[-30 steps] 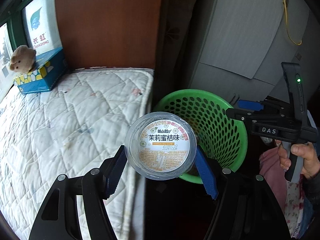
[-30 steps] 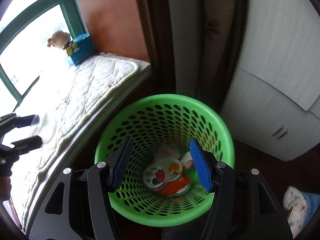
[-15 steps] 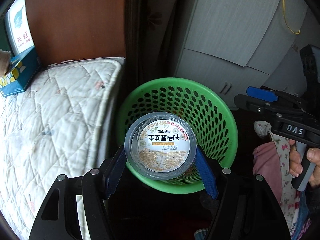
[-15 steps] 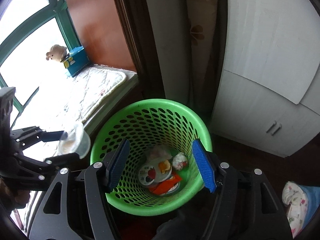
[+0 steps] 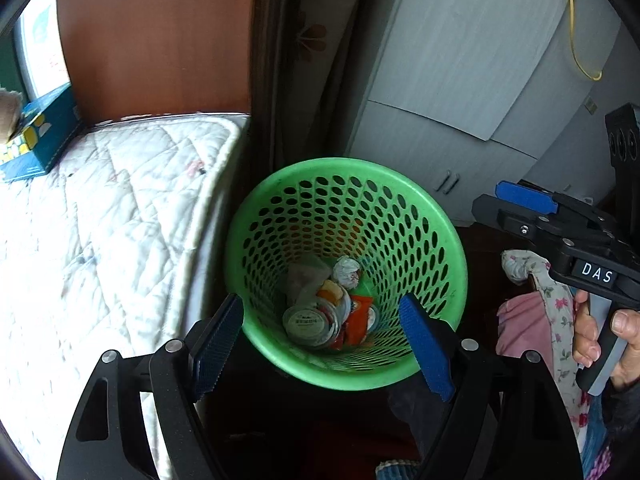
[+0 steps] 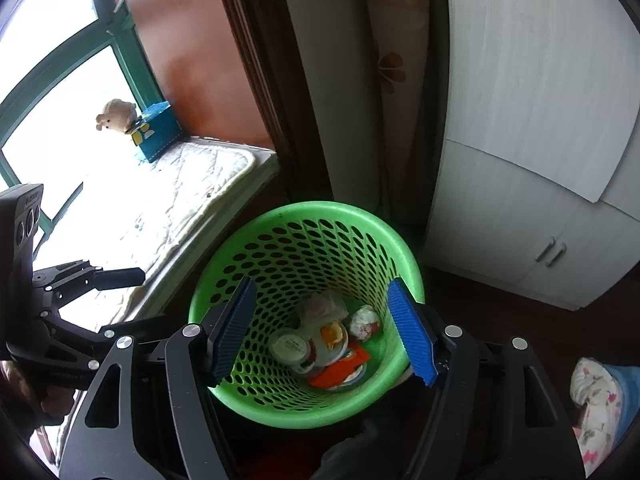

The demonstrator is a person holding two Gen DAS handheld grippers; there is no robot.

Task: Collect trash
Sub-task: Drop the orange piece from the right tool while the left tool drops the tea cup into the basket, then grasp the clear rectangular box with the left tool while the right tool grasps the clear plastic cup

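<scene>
Left wrist view: a round, perforated green plastic basket (image 5: 448, 256) holds a clear lidded cup (image 5: 306, 321) and crumpled wrappers, right of a quilted mattress (image 5: 100, 220). The left hand-held gripper (image 5: 322, 344) gapes wide, holding nothing. The right hand-held gripper (image 6: 324, 328) likewise spreads empty above the basket.

Basket (image 5: 448, 240) — bright green, perforated with rows of oval holes. Gripper pads (image 5: 425, 347) — blue, ribbed. Mattress (image 5: 100, 216) — white, quilted. Box (image 6: 157, 134) — blue with yellow.

basket (image 5: 448, 248): perforated green plastic, slightly glossy | mattress (image 5: 100, 216): quilted white cloth | wall panel (image 5: 160, 40): smooth reddish wood
</scene>
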